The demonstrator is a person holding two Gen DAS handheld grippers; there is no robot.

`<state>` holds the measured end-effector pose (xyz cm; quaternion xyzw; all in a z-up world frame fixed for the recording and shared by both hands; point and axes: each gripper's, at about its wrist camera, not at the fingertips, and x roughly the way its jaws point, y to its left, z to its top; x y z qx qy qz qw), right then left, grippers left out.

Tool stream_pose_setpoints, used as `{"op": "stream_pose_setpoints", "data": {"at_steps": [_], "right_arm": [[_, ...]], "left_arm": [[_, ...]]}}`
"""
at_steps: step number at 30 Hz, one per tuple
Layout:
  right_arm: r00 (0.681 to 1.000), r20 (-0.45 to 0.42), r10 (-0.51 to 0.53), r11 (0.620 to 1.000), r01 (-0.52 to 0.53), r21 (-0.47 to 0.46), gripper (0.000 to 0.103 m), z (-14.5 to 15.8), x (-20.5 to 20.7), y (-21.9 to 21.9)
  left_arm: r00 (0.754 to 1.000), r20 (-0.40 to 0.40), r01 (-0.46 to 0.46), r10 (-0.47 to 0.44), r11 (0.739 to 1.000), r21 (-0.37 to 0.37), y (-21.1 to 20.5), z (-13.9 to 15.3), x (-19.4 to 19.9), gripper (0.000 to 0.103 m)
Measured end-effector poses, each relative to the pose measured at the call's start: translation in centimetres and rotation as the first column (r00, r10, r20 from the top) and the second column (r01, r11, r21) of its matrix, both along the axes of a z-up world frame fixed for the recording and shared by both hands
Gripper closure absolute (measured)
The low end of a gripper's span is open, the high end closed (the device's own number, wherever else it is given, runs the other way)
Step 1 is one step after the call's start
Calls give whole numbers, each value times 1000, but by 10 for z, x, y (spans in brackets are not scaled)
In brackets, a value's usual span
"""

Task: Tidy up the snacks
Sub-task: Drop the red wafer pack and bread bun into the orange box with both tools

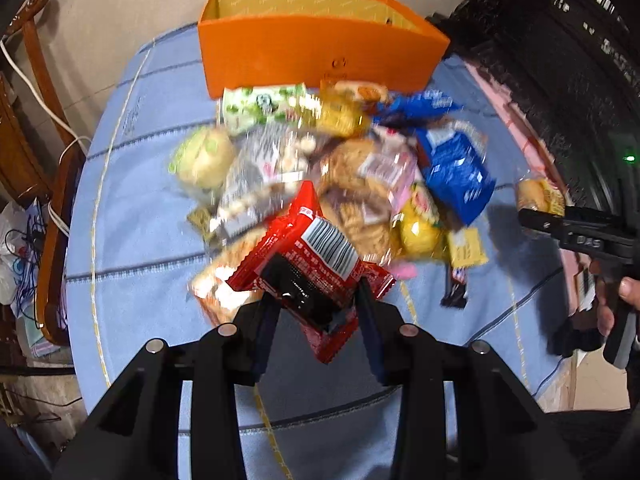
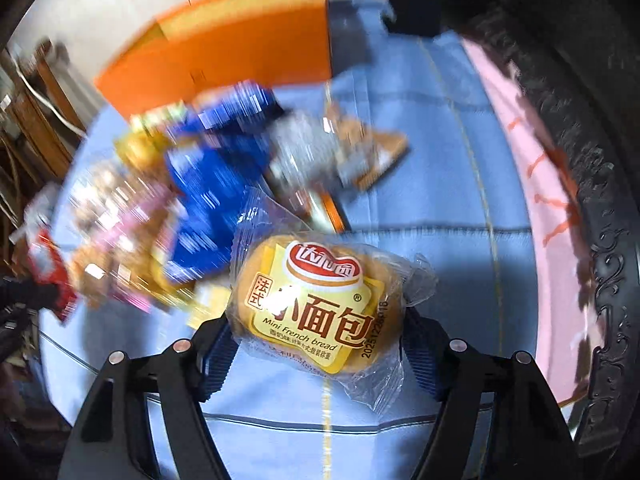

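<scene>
A red snack packet (image 1: pixel 316 264) with a barcode on its back is pinched between the two fingers of the left claw (image 1: pixel 318 300), tilted and lifted above the near edge of the snack pile (image 1: pixel 340 168). A wrapped bread roll (image 2: pixel 320 308), its yellow label reading "Mini French bread", is clamped in the right claw (image 2: pixel 320 344), held above the blue cloth (image 2: pixel 420 184) to the right of the pile; in the left wrist view the same roll (image 1: pixel 538 196) shows at the tip of the right claw (image 1: pixel 536 216), well to the right of the heap.

The pile lies on the cloth-covered desk (image 1: pixel 132 220) and holds blue packets (image 1: pixel 456 172), a green-and-white packet (image 1: pixel 260 106), a pale round bun (image 1: pixel 204 158), clear bags of biscuits (image 1: pixel 356 188) and yellow packets (image 1: pixel 424 232), mostly overlapping. A dark bar (image 1: pixel 456 284) lies just at the pile's near right edge.

Behind the pile stands an open orange box (image 1: pixel 312 56), its front wall touching or just beside the farthest packets. A wooden chair (image 1: pixel 44 120) stands left of the desk; dark carved furniture (image 1: pixel 560 60) rises on the right.
</scene>
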<state>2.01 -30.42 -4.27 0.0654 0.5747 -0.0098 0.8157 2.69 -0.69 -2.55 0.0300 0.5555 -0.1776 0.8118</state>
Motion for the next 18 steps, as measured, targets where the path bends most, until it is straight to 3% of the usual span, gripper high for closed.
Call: {"op": "stream_pose_setpoints", "data": {"at_steps": [3,7,14,18], "right_arm": [[997,79,-9,998,4,60,29,30,13,-6],[985,168,41,994,-57,96,29,68,31,22],[954,296,42,988,-84,131,29,112,150,53],[959,281,29,995,-55,86,29,102,233,53]], "left_arm": [[999,39,-2,3,1000,-29,-2,19,14,66],[995,97,-8,17,996,-85,-11,52,53,66],[977,211,-22,41,996,-90,-46,98,158,66],[977,204,-57,64,997,-43,-66,98,224,66]]}}
